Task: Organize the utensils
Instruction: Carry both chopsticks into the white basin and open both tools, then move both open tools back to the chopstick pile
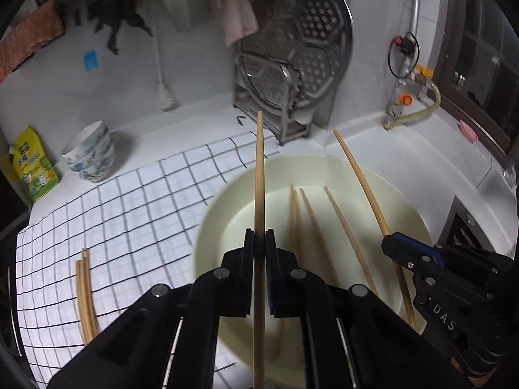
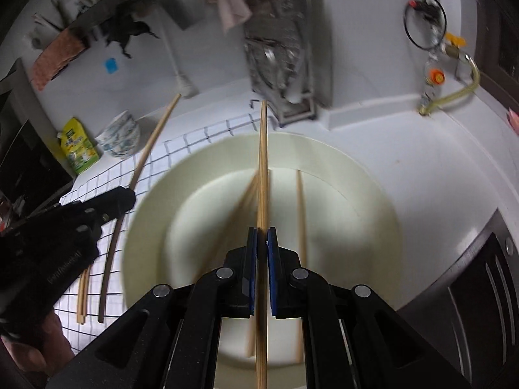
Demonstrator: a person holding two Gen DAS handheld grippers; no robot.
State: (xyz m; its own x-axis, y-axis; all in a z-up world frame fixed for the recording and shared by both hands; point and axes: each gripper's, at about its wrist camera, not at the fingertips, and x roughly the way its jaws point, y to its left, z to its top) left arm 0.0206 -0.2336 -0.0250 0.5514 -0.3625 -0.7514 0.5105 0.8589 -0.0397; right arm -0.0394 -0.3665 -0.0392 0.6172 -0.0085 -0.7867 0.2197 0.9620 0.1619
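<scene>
Left gripper (image 1: 259, 240) fingers are pinching one chopstick (image 1: 259, 175), right gripper (image 2: 262, 238) fingers are clamping another chopstick (image 2: 262, 168). Both are hanging above the cream basin (image 1: 405, 207); spare chopsticks (image 1: 308, 223) are lying inside, beneath the fingers.

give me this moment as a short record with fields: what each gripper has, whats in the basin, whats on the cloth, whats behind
left gripper: shut on one chopstick, raised above the basin
right gripper: shut on another held chopstick, also above the basin
basin: cream, round, several loose chopsticks lying inside
checked cloth: white with dark grid, small sorted bundle of chopsticks near its left edge
behind cloth: stacked patterned bowls, yellow-green pouch
behind basin: metal rack with perforated steamer tray
</scene>
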